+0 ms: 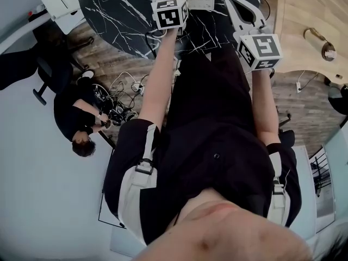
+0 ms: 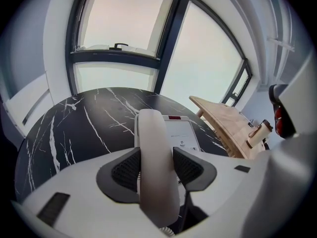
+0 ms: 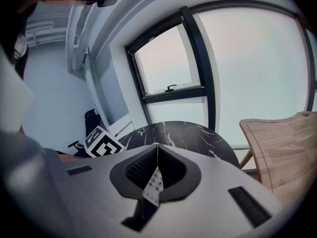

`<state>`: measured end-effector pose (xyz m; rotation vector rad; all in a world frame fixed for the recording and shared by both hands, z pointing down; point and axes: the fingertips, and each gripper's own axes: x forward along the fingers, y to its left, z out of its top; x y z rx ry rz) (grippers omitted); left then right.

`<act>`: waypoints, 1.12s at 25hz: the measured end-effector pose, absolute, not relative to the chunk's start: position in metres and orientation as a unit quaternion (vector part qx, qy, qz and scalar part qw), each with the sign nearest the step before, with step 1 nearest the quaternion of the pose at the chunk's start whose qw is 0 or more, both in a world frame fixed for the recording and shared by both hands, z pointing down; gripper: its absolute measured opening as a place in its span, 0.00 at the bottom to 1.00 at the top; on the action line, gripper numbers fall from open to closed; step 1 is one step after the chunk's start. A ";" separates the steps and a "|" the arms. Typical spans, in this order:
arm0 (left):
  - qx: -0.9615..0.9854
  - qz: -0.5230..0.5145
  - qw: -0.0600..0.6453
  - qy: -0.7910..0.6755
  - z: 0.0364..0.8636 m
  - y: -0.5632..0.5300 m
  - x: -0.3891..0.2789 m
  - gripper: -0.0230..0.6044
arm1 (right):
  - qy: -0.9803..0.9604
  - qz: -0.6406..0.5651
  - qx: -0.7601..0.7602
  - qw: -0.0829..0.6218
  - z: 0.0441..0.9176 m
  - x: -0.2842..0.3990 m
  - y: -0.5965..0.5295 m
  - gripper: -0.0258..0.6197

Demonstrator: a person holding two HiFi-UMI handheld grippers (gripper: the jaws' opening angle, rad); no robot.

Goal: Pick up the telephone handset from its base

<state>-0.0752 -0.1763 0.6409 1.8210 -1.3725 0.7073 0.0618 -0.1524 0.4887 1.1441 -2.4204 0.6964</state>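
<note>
Two tables fill the scene: a round black marble table [image 2: 74,128] under a tall window [image 2: 129,19], and to its right a pale wooden table [image 2: 225,123] standing just beside it. On the marble top lies the white telephone base [image 2: 182,135], with a small red strip at its far edge and a keypad on its face. The telephone handset [image 2: 151,128] rests on the left part of that base. In the left gripper view its long axis runs straight away from the camera, with its rounded far end pointing toward the window and its near end low in the picture. That axis lies across the line on which the jaws close. The left gripper [image 2: 156,155] reaches down over the handset from the near side. Its two dark ribbed pads [image 2: 126,170] stand fairly wide, one on each long flank of the handset, and both meet it about midway along its length. The handset has not left the base. The right gripper [image 3: 157,148] hangs close by on the right, above the base, with its jaws drawn together at the tips and nothing between them; a sliver of keypad shows through the slit below. At the handset's near end, a bit of coiled cord [image 2: 163,229] shows.
</note>
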 end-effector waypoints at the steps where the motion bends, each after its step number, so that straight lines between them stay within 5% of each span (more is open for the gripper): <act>1: 0.713 0.274 0.366 -0.532 0.638 -0.176 -0.075 0.38 | -0.860 0.247 0.407 0.185 0.488 0.061 -0.152 0.09; 28: 0.795 0.114 0.309 -0.509 0.476 -0.143 -0.088 0.38 | -0.868 0.188 0.443 0.122 0.424 0.044 -0.136 0.09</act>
